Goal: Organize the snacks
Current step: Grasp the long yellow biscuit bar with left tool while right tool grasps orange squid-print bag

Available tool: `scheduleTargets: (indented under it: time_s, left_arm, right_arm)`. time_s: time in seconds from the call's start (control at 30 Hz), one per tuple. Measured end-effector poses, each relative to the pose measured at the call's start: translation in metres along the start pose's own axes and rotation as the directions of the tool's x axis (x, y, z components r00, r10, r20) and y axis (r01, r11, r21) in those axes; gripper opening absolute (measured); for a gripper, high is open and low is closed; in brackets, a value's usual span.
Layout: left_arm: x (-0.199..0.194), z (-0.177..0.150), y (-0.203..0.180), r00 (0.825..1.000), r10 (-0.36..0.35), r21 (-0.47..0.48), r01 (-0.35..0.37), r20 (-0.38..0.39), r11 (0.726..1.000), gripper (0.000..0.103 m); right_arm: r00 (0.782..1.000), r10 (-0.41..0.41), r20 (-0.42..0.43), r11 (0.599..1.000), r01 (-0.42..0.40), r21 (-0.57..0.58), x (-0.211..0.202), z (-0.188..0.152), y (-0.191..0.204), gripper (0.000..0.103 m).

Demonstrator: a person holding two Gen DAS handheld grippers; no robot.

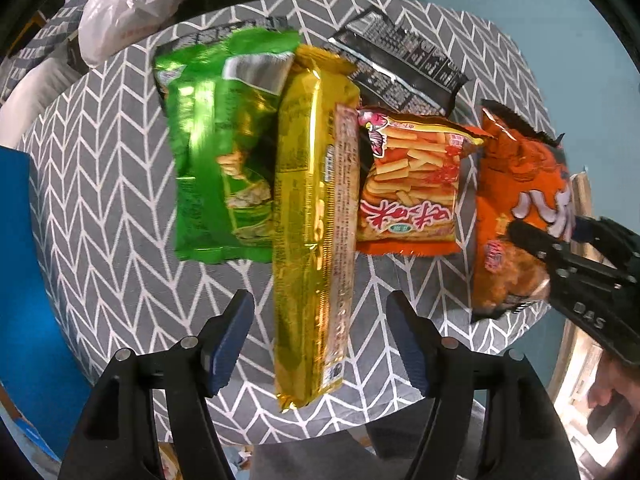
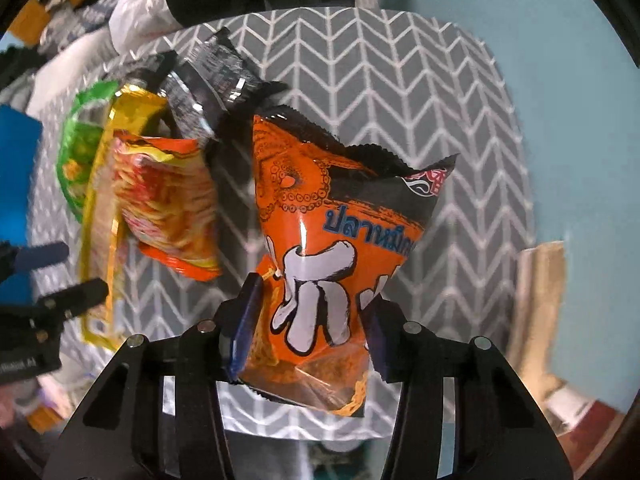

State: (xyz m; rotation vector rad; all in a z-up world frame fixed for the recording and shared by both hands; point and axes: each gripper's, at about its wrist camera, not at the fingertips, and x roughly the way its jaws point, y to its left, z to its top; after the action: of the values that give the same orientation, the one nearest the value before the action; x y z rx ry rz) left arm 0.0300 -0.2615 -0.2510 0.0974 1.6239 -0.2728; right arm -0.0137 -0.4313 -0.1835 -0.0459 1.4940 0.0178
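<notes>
Left wrist view: the left tool [image 1: 320, 344] was held with its jaws apart over the near end of the gold packet [image 1: 314, 232], which lay on the herringbone tabletop [image 1: 100, 184] between a green bag [image 1: 216, 152] and a red fries bag [image 1: 408, 192]. A black packet [image 1: 404, 68] lay behind.

Right wrist view: the right tool [image 2: 310, 330] was clamped on the orange squid bag [image 2: 320, 260], tilted above the tabletop [image 2: 400, 80].

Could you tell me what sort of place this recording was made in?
Probably a home living area: snack bags lie on a round surface with a grey chevron fabric cover, a white plastic bag sits behind it, and the floor is teal.
</notes>
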Motion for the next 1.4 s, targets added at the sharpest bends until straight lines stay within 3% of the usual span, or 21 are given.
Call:
scheduleTargets:
  time_s: [0.07, 0.2, 0.37, 0.4, 0.47, 0.53, 0.67, 0.97, 1.4]
  left_arm:
    - [0.008, 0.002, -0.007, 1.000, 0.006, -0.008, -0.006, -0.006, 1.000, 0.070]
    - [0.024, 0.010, -0.016, 0.999, 0.035, -0.015, -0.035, -0.013, 0.999, 0.070]
    - [0.037, 0.024, -0.029, 0.998, 0.058, 0.001, -0.058, 0.004, 0.998, 0.068]
    - [0.039, 0.024, -0.031, 0.998, 0.059, 0.005, -0.059, 0.008, 0.998, 0.064]
    - [0.041, 0.024, -0.032, 0.998, 0.067, 0.007, -0.067, 0.009, 0.998, 0.042]
    - [0.042, 0.023, -0.031, 0.998, 0.054, 0.003, -0.054, 0.013, 0.999, 0.038]
    - [0.035, 0.013, -0.032, 0.997, 0.064, 0.041, -0.066, 0.051, 0.997, 0.030]
    - [0.007, -0.022, -0.028, 0.990, 0.071, 0.140, -0.088, 0.123, 0.986, 0.029]
    - [-0.050, -0.053, 0.014, 0.975, 0.060, 0.129, -0.089, 0.213, 0.988, 0.029]
  right_arm:
    - [1.000, 0.006, -0.002, 1.000, -0.006, 0.004, -0.002, -0.002, -0.007, 0.047]
    - [0.999, 0.051, -0.001, 0.997, -0.051, 0.052, 0.000, 0.000, -0.020, 0.062]
    - [0.998, 0.065, -0.008, 0.996, -0.064, 0.062, 0.013, 0.008, -0.015, 0.063]
    - [0.998, 0.059, -0.009, 0.996, -0.059, 0.063, 0.017, 0.008, -0.016, 0.063]
    - [0.999, 0.051, -0.013, 0.996, -0.050, 0.068, 0.024, 0.011, -0.014, 0.063]
    - [0.999, 0.052, -0.009, 0.996, -0.051, 0.076, 0.027, 0.013, -0.011, 0.063]
    - [0.998, 0.056, 0.007, 0.996, -0.056, 0.067, 0.029, 0.011, -0.015, 0.050]
    - [0.999, 0.022, 0.036, 0.999, -0.023, 0.044, 0.012, -0.003, -0.010, 0.046]
    - [0.996, 0.029, 0.087, 0.999, -0.031, 0.027, -0.043, -0.005, 0.004, 0.045]
